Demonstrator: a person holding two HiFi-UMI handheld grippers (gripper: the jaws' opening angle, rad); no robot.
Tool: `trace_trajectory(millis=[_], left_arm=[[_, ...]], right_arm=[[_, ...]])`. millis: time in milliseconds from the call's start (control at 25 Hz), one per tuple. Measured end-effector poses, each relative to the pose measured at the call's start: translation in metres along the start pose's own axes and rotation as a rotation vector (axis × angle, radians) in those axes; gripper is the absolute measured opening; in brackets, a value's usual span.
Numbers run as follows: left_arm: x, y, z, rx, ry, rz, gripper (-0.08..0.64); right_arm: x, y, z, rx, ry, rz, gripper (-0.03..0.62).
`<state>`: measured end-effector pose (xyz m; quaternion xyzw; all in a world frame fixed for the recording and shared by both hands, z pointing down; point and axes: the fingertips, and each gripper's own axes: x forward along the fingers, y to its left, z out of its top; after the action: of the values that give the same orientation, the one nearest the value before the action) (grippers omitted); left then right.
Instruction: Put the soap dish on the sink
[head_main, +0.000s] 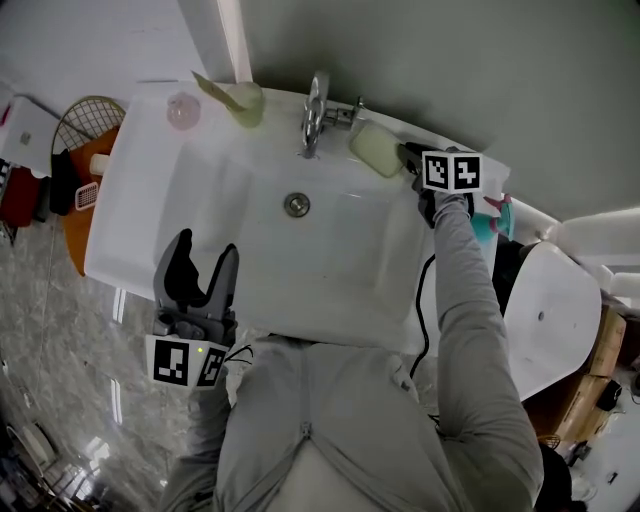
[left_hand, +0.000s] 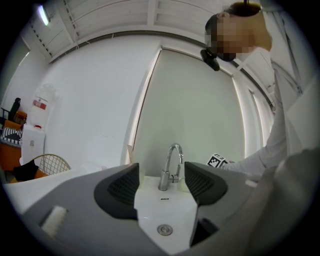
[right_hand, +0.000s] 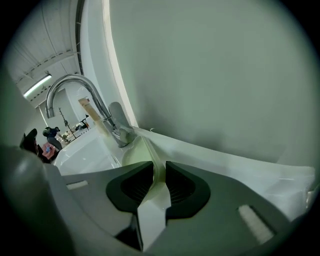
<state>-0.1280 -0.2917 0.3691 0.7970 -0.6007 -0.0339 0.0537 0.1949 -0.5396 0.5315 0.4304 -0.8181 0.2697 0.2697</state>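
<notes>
The pale green soap dish (head_main: 374, 148) is at the back ledge of the white sink (head_main: 140, 215), just right of the chrome faucet (head_main: 314, 112). My right gripper (head_main: 411, 160) is shut on the dish's right rim. In the right gripper view the thin rim of the dish (right_hand: 137, 151) runs between the pads of the right gripper (right_hand: 159, 177), with the faucet (right_hand: 112, 125) just beyond. My left gripper (head_main: 200, 272) hangs open and empty over the sink's front left part. The left gripper (left_hand: 161, 182) frames the faucet (left_hand: 170, 167) and the drain (left_hand: 164, 229).
A pale green cup (head_main: 244, 102) with a stick in it and a pink round thing (head_main: 182, 110) stand at the sink's back left. An orange stool and wire basket (head_main: 84, 128) are left of the sink. A white toilet (head_main: 556, 310) stands to the right.
</notes>
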Motion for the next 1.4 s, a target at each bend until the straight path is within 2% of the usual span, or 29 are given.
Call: trace_trajectory(millis=[120,360,480,680,840,1400], left_arm=[[0.002,-0.001,-0.001,0.003,0.006,0.008,0.322],[0.006,0.000,0.000,0.010,0.011,0.019,0.322],[0.008,0.000,-0.001,0.011,0.015,0.020,0.322],[0.013,-0.004,-0.003,0.013,0.019,0.012,0.322],[0.012,-0.003,-0.003,0.017,0.022,0.015,0.322],[0.015,-0.004,0.001,0.020,0.012,0.000,0.322]], right_arm=[[0.008,-0.003,-0.001,0.015,0.009,0.023,0.079],[0.018,-0.014,-0.004,-0.013,0.027,0.010,0.078],[0.019,-0.013,0.001,-0.074,0.029,-0.003,0.078],[0.026,-0.005,0.002,-0.167,0.080,0.022,0.078],[0.030,-0.010,-0.001,-0.210,0.100,-0.027,0.064],[0.012,-0.005,0.021,-0.152,-0.028,-0.050,0.063]])
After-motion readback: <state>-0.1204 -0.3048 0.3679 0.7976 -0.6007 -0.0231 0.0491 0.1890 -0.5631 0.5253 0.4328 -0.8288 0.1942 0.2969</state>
